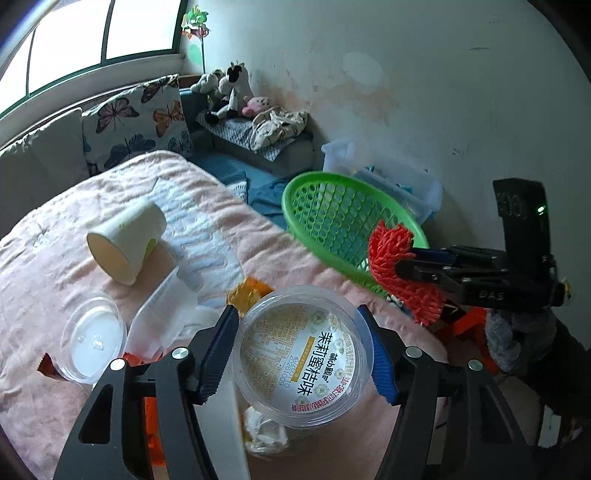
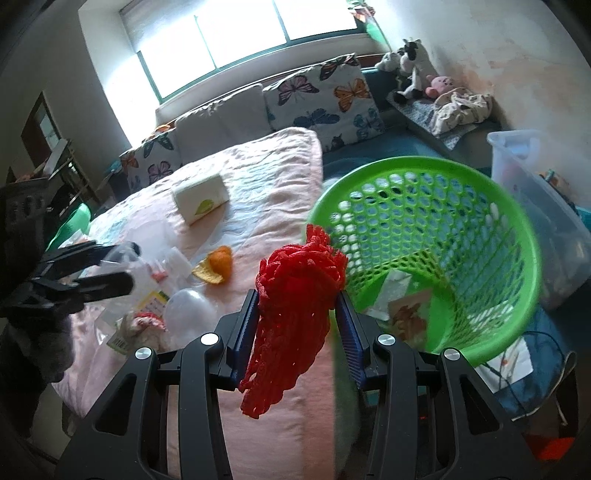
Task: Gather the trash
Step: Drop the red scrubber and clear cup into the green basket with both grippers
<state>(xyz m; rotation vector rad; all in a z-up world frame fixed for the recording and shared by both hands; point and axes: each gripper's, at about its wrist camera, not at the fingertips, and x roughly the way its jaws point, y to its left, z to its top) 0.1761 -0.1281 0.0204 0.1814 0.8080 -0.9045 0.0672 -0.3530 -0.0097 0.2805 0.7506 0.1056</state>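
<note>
Grippers and trash at mid-collection, nearest elements first. Left gripper (image 1: 301,354): its blue pads (image 1: 216,354) press on either side of a clear plastic cup (image 1: 303,356) with a printed foil lid, seen lid-on; the cup sits squarely between the fingers, tilted, and appears lifted clear of the pink quilt (image 1: 48,258), a hold suited to carrying it across to the bin. Beneath it lie crumpled tissue (image 1: 266,430) and clear packaging. Right gripper (image 2: 299,332): jaws closed on a red foam fruit net (image 2: 295,295), clamped about its middle so that the loose tail hangs below the fingers and the bunched top stands above them. The net is poised just beside the near rim of the green mesh basket (image 2: 517,236), probably so that release will drop it inside. The basket is tipped with its mouth towards the bed, presenting a wide opening; paper scraps (image 2: 406,314) already lie at its bottom.

Remaining trash on the quilt, in the left view: a clear round lid (image 1: 92,339) and a clear clamshell box (image 1: 166,314) just left of the held cup, an orange peel (image 1: 247,291) just beyond it, and farther off a paper cup (image 1: 127,242) lying on its side. Beyond these stand butterfly-print cushions (image 1: 136,118), soft toys (image 1: 232,88) in the corner, and a window (image 1: 92,33).
</note>
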